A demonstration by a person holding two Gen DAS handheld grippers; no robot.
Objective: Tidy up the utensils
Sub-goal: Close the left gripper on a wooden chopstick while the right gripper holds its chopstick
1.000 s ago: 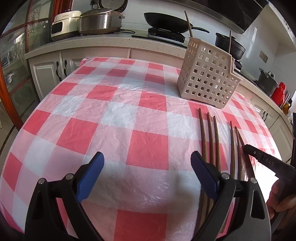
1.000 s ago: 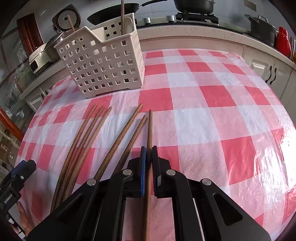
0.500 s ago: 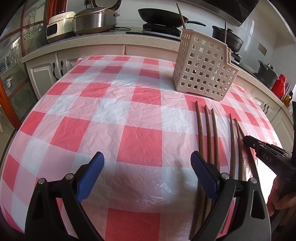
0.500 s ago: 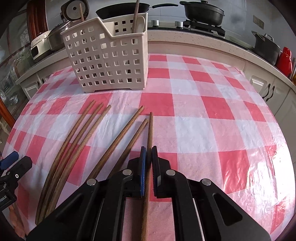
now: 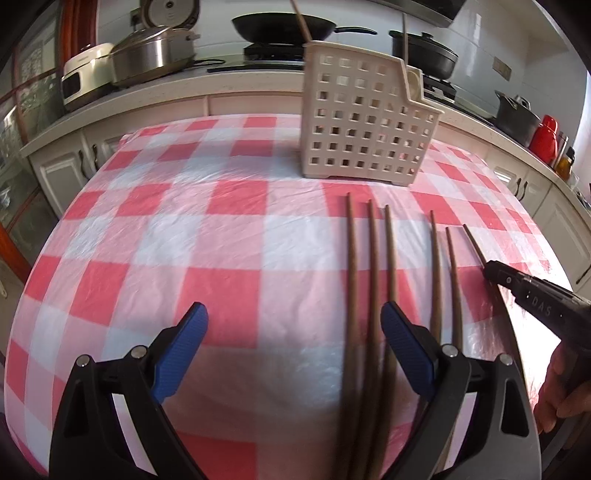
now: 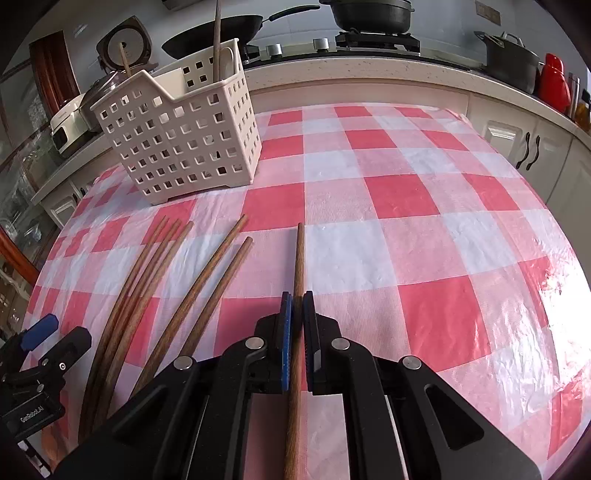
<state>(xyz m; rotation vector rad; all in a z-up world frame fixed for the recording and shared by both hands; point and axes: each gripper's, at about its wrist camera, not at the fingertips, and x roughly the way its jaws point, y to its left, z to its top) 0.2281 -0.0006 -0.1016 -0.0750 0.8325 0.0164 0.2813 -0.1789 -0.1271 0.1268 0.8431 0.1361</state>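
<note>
A white perforated basket (image 5: pixel 362 122) (image 6: pixel 184 140) stands at the back of the checked table with two brown chopsticks upright in it. Several loose chopsticks (image 5: pixel 369 258) (image 6: pixel 147 266) lie in front of it, pointing at it. My right gripper (image 6: pixel 297 299) (image 5: pixel 495 269) is shut on one more chopstick (image 6: pixel 299 258), the rightmost. My left gripper (image 5: pixel 293 321) (image 6: pixel 37 332) is open, low over the cloth. The three left-hand sticks run just inside its right finger (image 5: pixel 402 339). I cannot tell whether it touches them.
The red-and-white plastic cloth (image 5: pixel 221 229) covers the table. Behind it runs a counter with a rice cooker (image 5: pixel 151 55), a wok (image 5: pixel 280 26) and black pots (image 6: pixel 369 14). A red flask (image 6: pixel 554 81) stands at the far right. A hand (image 5: pixel 561 387) holds the right gripper.
My left gripper has slid to the right, so the three left sticks now lie between its fingers. The right gripper stays shut on its chopstick and has barely shifted.
</note>
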